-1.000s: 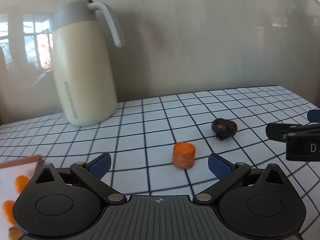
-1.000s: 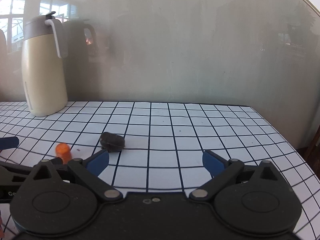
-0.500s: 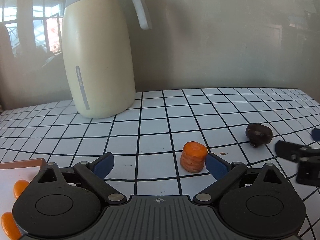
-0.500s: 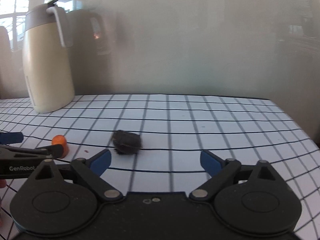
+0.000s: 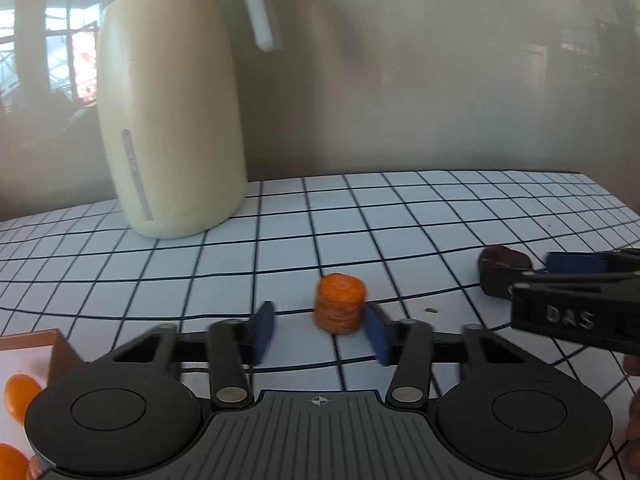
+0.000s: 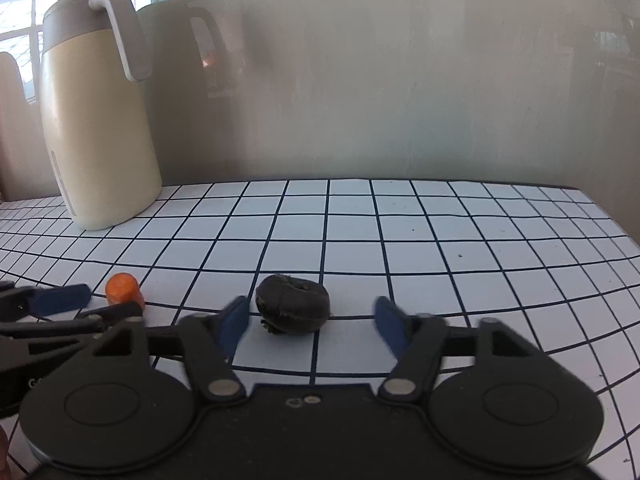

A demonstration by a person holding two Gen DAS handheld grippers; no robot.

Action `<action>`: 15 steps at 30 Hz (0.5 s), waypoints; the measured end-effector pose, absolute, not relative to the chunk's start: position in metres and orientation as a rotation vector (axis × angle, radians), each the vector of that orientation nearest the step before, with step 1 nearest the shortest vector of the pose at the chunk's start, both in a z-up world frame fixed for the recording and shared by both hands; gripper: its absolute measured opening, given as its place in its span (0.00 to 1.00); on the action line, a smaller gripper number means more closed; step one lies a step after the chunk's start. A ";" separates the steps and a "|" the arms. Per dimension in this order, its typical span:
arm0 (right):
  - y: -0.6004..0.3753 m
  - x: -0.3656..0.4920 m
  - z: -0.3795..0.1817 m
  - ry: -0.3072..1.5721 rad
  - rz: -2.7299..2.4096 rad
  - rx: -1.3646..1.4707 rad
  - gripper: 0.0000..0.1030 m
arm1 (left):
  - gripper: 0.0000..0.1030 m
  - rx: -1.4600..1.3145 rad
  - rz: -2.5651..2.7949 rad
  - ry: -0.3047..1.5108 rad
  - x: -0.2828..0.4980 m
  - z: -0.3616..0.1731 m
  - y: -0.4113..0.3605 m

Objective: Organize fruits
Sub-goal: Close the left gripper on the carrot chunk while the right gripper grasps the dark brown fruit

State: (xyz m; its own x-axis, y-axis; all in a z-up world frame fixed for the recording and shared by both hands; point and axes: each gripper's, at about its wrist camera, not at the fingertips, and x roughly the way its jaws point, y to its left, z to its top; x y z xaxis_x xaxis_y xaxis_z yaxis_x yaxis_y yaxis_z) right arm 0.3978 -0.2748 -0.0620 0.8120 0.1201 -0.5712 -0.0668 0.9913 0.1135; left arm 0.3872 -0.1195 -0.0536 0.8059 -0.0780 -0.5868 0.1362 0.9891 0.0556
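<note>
Carrot chunk (image 5: 340, 309) stands upright on the gridded tabletop (image 5: 400, 216), between the blue pads of the left claw (image 5: 320, 334). The right pad is at or near its side, the left pad apart; jaws partly closed, nothing gripped yet. The upright stance offers flat sides to the pads, which likely explains the low, level approach. A dark wrinkled fruit (image 6: 293, 309) lies between the tips of the right claw (image 6: 312, 326), jaws wide, neither pad touching. From the left wrist view, a cream thermos jug (image 5: 170, 120) stands at 11 o'clock, well apart. An orange-rimmed tray (image 5: 40, 344) at 8 o'clock holds orange pieces (image 5: 20, 396), probably the destination.
</note>
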 end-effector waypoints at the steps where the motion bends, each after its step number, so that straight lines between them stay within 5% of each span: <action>1: -0.274 0.397 -0.062 0.612 0.110 0.098 0.30 | 0.37 0.105 -0.122 0.622 0.387 -0.054 -0.121; 3: -0.272 0.395 -0.061 0.610 0.101 0.076 0.31 | 0.24 0.123 -0.120 0.614 0.386 -0.053 -0.125; 15: -0.287 0.362 -0.053 0.601 0.064 0.058 0.31 | 0.17 0.136 -0.121 0.508 0.357 -0.043 -0.128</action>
State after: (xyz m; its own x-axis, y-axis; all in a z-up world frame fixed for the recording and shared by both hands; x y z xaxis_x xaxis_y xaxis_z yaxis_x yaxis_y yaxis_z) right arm 0.3624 -0.2874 -0.0531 0.8229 0.0769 -0.5629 -0.0433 0.9964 0.0728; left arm 0.3566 -0.1283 -0.0432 0.8670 -0.0819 -0.4915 0.1494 0.9837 0.0997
